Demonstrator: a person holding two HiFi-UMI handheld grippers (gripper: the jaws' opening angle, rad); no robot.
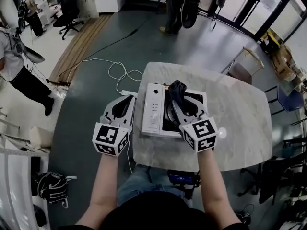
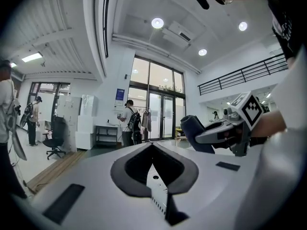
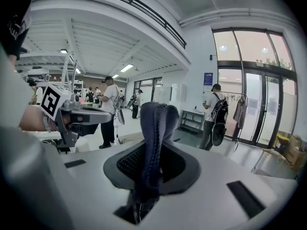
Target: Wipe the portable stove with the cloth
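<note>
A white portable stove point(image 1: 152, 110) with a dark burner well lies on the marble table point(image 1: 240, 128). My right gripper point(image 1: 175, 98) hangs over the burner, shut on a dark blue cloth point(image 1: 177, 90) that stands bunched between its jaws point(image 3: 154, 128). My left gripper point(image 1: 127, 99) is shut with nothing in it, left of the stove by the table's left edge. Both grippers are raised and point out across the room. The left gripper view catches the cloth point(image 2: 192, 131) in the other gripper to its right.
A white cable point(image 1: 117, 73) loops over the floor to a power strip point(image 1: 128, 93) at the table's left edge. A chair point(image 1: 245, 63) stands at the far right corner. People stand at the left point(image 1: 21, 75) and far back point(image 1: 173, 8).
</note>
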